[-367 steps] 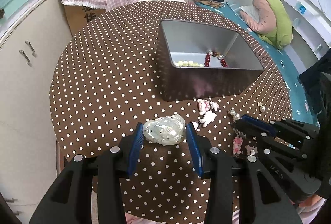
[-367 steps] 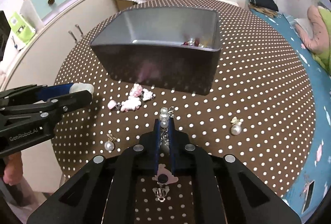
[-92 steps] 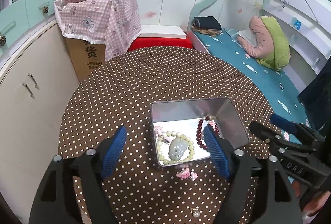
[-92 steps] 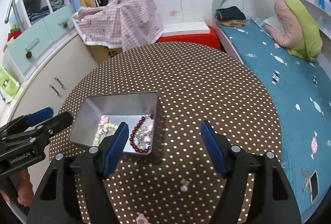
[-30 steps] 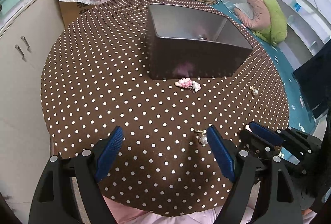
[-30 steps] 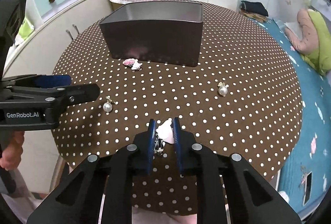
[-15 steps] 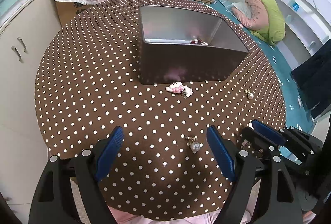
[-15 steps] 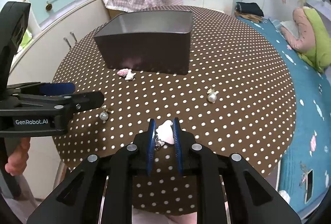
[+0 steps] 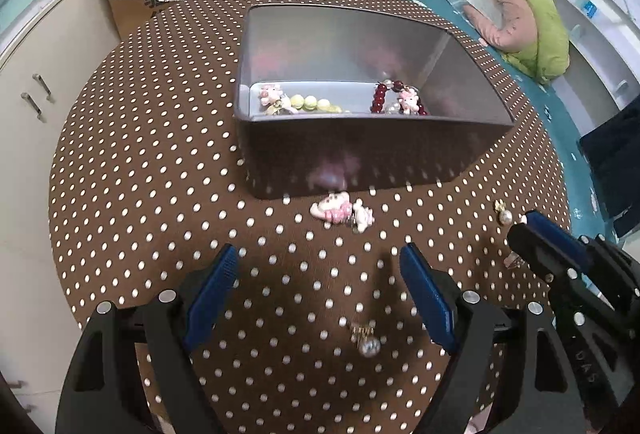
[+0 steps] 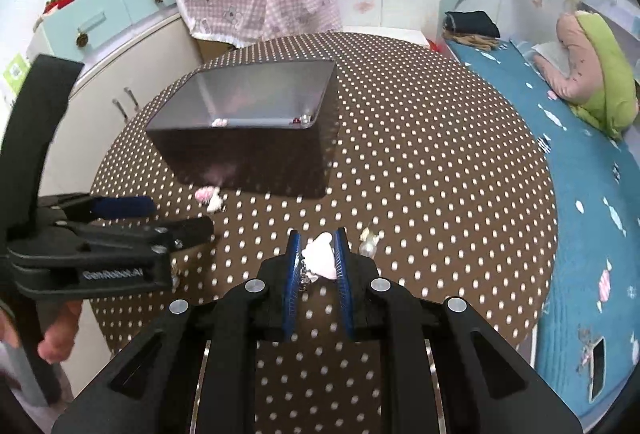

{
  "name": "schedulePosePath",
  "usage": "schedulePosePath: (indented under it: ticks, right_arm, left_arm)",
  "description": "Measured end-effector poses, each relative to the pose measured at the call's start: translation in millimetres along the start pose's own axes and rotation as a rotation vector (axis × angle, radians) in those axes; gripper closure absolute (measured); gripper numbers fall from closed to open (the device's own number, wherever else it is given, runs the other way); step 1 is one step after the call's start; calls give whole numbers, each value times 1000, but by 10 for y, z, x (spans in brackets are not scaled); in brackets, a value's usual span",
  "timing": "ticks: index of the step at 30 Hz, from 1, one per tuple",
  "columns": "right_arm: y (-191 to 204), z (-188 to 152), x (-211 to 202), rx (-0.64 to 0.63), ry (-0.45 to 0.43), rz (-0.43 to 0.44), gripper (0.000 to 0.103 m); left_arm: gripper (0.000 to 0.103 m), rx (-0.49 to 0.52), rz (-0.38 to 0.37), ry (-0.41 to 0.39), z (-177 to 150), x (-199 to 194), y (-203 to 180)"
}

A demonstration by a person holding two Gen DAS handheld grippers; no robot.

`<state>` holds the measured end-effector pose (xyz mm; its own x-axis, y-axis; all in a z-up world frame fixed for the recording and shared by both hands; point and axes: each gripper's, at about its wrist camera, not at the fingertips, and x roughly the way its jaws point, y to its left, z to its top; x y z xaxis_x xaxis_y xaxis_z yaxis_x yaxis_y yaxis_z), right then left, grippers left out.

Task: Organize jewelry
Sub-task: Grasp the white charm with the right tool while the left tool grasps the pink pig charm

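A metal tin (image 9: 360, 141) stands on the brown polka-dot table (image 9: 160, 153) and holds bead bracelets (image 9: 396, 101) and small charms. The tin also shows in the right wrist view (image 10: 244, 149). A pink-and-white charm (image 9: 340, 211) lies just in front of the tin. A pearl earring (image 9: 368, 344) lies between my open left gripper's (image 9: 320, 286) fingers, near their base. Another pearl earring (image 9: 505, 215) lies at the right. My right gripper (image 10: 317, 254) is shut on a pink charm (image 10: 320, 258) above the table, beside a pearl earring (image 10: 368, 242).
Cream cabinets (image 10: 132, 81) and a box under a pink checked cloth (image 10: 264, 1) stand behind the table. A bed with a teal sheet (image 10: 568, 161) and a green-pink cushion lies to the right. The left gripper's body (image 10: 100, 246) crosses the right wrist view at left.
Both grippers have risen and moved towards the tin. The right gripper still holds the pink charm. The left gripper stays open, now over the near pearl earring.
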<state>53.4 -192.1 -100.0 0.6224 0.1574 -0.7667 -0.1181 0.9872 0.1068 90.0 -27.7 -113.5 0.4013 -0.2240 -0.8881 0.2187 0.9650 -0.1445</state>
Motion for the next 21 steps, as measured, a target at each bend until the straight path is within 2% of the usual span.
schedulePosePath:
  ticks: [3,10,11,15,18,20,21]
  right_arm:
    - [-31,82,56,-2,0,5,86]
    - [-117,233,151,12,-6,36,86]
    - [-125,249,163,10,-7,41,86]
    - [-136,278,180,7,-4,57,86]
    - [-146,290,162,-3,-11,52,86]
    - [-168,300,149,0,-15,55,85]
    - [-180,290,136,1,-17,54,85]
  left_arm:
    - [23,-3,40,-5,79,53,-36]
    - [26,20,64,20,216,167,-130]
    - [33,26,79,19,231,174,-142]
    - [40,23,97,15,257,186,-158]
    - [58,30,120,7,236,168,-133]
    - [75,25,131,-3,226,152,-88]
    - [77,17,136,-6,222,143,-55]
